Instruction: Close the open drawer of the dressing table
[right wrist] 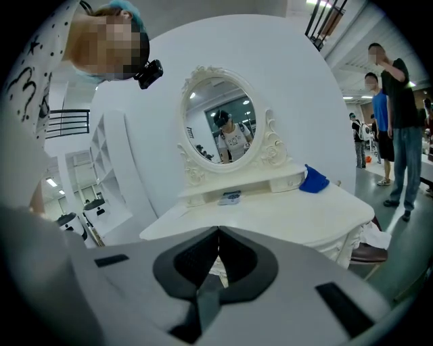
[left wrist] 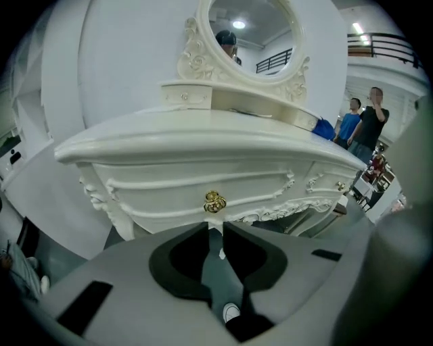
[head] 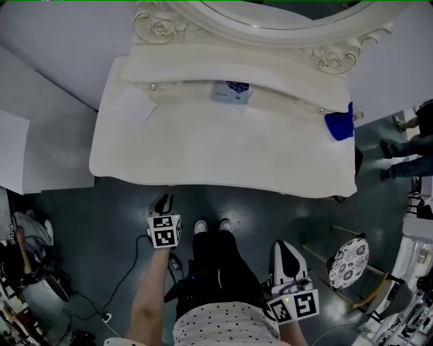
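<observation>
- A cream dressing table (head: 223,159) with carved edges fills the upper head view; a sheet of paper (head: 137,108) lies near the tabletop's back left corner.
- The left gripper (head: 162,200) hangs in front of the tabletop's front edge, left of centre. Its jaws stand a little apart with nothing between them, only floor and a shoe showing through the gap.
- The drawer (left wrist: 203,186) sits under the front edge, straight ahead of the left gripper. Its front looks flush with the carved front, and its gold handle (left wrist: 214,201) is just beyond the jaw tips, not touched.
- A small pale packet (head: 230,91) rests at the back centre, below the oval mirror (head: 270,17).
- The right gripper (head: 283,246) is held lower and further right, well back from the table, tips closed together and empty.
- A blue cloth (head: 339,126) lies at the back right corner.
</observation>
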A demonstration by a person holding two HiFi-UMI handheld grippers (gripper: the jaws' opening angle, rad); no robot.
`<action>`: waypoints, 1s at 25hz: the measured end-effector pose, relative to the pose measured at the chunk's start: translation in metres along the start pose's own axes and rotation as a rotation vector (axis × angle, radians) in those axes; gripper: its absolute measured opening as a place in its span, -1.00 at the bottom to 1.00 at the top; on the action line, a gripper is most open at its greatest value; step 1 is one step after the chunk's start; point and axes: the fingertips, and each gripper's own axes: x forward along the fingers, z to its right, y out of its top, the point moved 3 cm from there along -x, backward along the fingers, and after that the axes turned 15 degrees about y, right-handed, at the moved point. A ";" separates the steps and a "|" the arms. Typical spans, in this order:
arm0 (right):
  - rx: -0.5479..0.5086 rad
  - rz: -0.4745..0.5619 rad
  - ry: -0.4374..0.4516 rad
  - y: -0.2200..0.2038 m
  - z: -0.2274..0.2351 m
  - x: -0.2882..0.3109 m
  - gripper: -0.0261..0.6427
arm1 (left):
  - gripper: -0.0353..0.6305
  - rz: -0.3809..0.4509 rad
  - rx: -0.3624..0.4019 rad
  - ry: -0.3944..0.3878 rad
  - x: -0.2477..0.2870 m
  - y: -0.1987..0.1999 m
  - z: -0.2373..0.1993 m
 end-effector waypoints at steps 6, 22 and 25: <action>-0.039 0.045 0.032 0.014 -0.009 -0.003 -0.90 | -0.87 0.267 -0.077 -0.072 -0.097 0.048 -0.001; -0.141 0.249 0.176 0.101 -0.065 -0.030 -0.90 | -0.87 0.850 -0.096 -0.214 -0.366 0.189 0.021; -0.164 0.281 0.191 0.108 -0.072 -0.040 -0.90 | -0.87 0.893 -0.075 -0.212 -0.387 0.186 0.027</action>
